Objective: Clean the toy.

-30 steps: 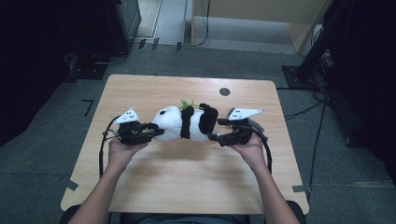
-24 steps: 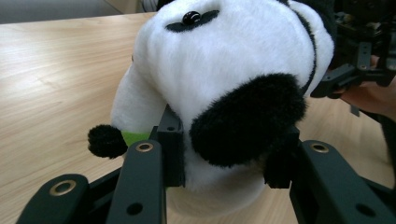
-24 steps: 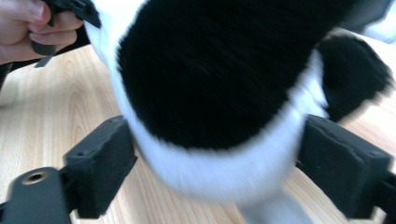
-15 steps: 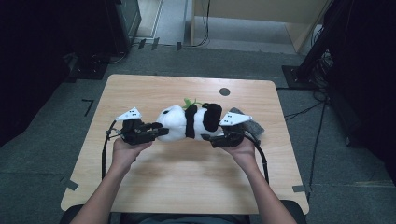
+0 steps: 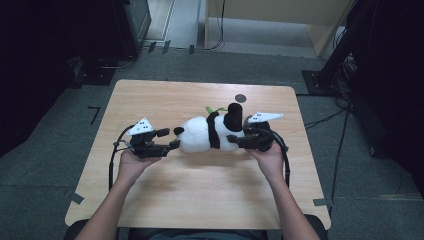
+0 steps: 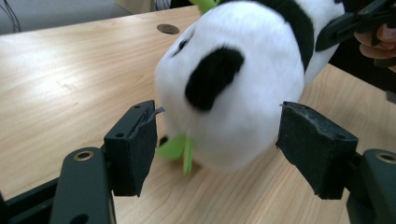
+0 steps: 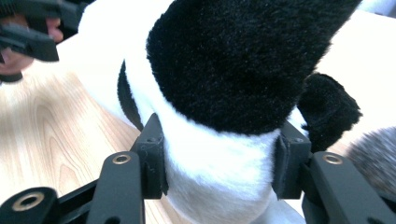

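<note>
We have the black-and-white plush panda toy lying on the light wooden counter. Right gripper jaws clenched on its rear; left gripper jaws spread around the head, not touching. Risk: soft plush slips if we lift one-sided. Left gripper view shows green leaf underneath, high view doesn't

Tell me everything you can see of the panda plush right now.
The black-and-white plush panda toy lies on its side near the middle of the light wooden table, head toward the left hand-held gripper. Fur looks soft and fluffy: white head and body, black ear, eye patch, chest band and limbs, with bright green felt leaves at the mouth. The right hand-held gripper is clamped on its rear end; the left one's jaws stand open on either side of the head, not pressing it.
</note>
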`<action>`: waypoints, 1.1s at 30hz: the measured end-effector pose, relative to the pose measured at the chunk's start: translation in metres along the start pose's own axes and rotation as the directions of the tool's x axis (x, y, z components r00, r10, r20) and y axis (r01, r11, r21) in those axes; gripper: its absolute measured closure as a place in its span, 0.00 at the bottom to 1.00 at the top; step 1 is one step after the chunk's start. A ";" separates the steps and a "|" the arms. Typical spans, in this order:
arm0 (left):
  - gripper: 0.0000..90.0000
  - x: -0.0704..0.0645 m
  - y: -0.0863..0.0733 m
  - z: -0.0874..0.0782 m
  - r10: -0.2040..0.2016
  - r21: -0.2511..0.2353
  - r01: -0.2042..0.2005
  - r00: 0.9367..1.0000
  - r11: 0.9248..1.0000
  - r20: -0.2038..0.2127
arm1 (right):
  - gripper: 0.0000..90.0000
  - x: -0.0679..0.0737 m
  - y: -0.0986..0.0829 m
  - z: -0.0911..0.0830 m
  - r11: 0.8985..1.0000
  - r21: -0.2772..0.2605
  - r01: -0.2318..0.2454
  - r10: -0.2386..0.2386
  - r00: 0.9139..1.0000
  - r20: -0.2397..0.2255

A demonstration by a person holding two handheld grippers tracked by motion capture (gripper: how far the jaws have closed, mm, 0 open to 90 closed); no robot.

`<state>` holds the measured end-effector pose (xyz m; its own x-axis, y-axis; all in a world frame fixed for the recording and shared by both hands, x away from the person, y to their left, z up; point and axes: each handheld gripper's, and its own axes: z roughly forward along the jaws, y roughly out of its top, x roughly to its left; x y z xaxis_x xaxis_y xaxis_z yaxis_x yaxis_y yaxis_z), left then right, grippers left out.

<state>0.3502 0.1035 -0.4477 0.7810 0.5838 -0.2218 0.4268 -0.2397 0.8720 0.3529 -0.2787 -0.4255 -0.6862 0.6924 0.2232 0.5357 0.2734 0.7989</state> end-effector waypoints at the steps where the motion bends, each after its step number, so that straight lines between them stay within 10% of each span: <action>1: 0.32 0.001 -0.003 0.001 -0.009 -0.001 0.009 1.000 1.000 0.007 | 0.56 -0.002 0.000 -0.003 1.000 -0.002 -0.017 0.017 1.000 0.002; 12: 0.31 -0.014 -0.010 0.018 0.055 0.029 -0.057 0.996 0.998 0.070 | 0.56 0.007 0.005 -0.017 0.996 -0.059 -0.062 0.058 0.996 -0.067; 17: 0.32 -0.022 -0.009 0.023 0.095 0.057 -0.095 0.995 0.994 0.005 | 0.56 0.013 0.006 -0.011 0.995 -0.056 -0.080 0.075 0.993 -0.089; 33: 0.77 -0.020 0.006 0.003 0.006 0.033 -0.005 1.000 0.999 -0.026 | 0.32 0.017 0.005 -0.004 0.996 -0.087 -0.004 -0.003 0.997 -0.078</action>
<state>0.3383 0.0878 -0.4397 0.7715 0.6021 -0.2057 0.4379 -0.2679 0.8582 0.3416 -0.2678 -0.4157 -0.7238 0.6375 0.2640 0.4940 0.2116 0.8434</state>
